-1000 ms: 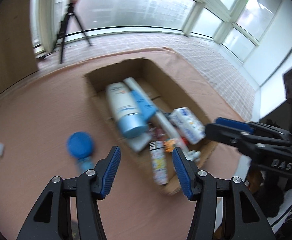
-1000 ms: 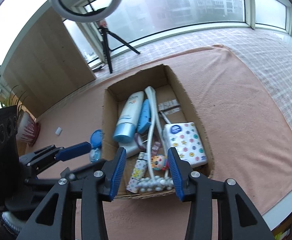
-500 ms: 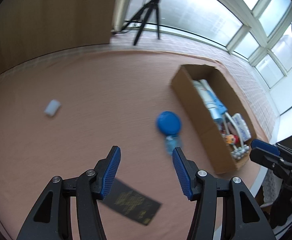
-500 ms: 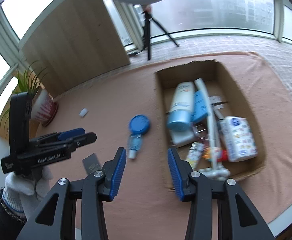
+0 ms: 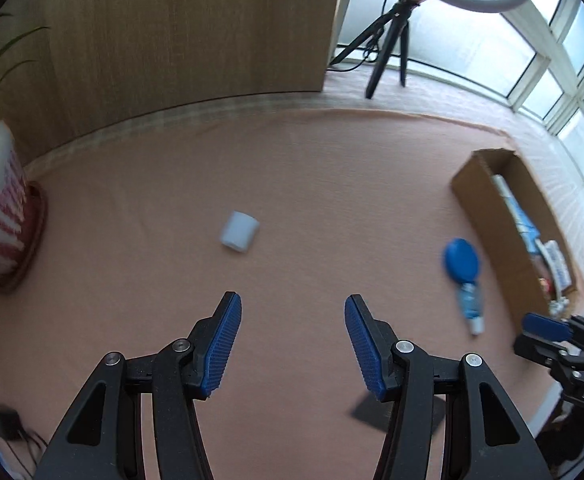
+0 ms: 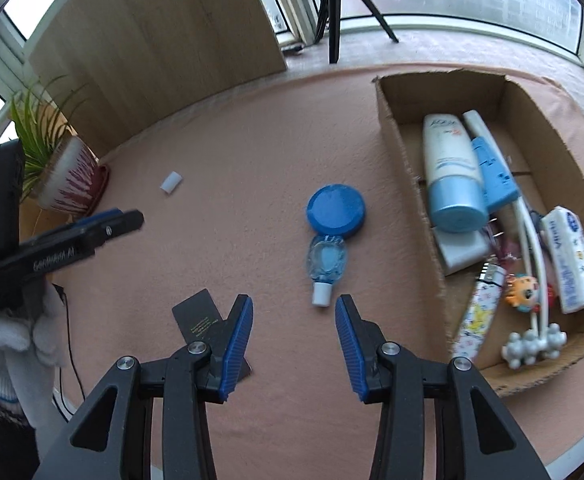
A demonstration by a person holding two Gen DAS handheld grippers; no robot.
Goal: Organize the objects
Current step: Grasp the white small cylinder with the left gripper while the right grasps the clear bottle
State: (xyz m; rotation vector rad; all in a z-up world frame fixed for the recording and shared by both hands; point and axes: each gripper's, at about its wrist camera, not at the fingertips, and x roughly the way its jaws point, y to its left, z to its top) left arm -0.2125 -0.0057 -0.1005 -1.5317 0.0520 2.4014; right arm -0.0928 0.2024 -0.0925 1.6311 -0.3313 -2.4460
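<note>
Both grippers, left gripper point(image 5: 293, 342) and right gripper point(image 6: 293, 342), hover spread and empty over pink cloth point(image 5: 292, 184); wood panel point(image 5: 179, 28) and windows point(image 5: 564, 40) lie ahead.

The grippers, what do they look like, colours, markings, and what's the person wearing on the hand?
Both the left gripper and right gripper have black frames, silver pivot screws and ribbed blue pads. White lettering runs along the left gripper's side in the right wrist view. The hand wears a white knit glove.

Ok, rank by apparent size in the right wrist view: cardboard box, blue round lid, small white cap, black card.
1. cardboard box
2. blue round lid and black card: similar, and the card is partly hidden by the gripper
3. small white cap
</note>
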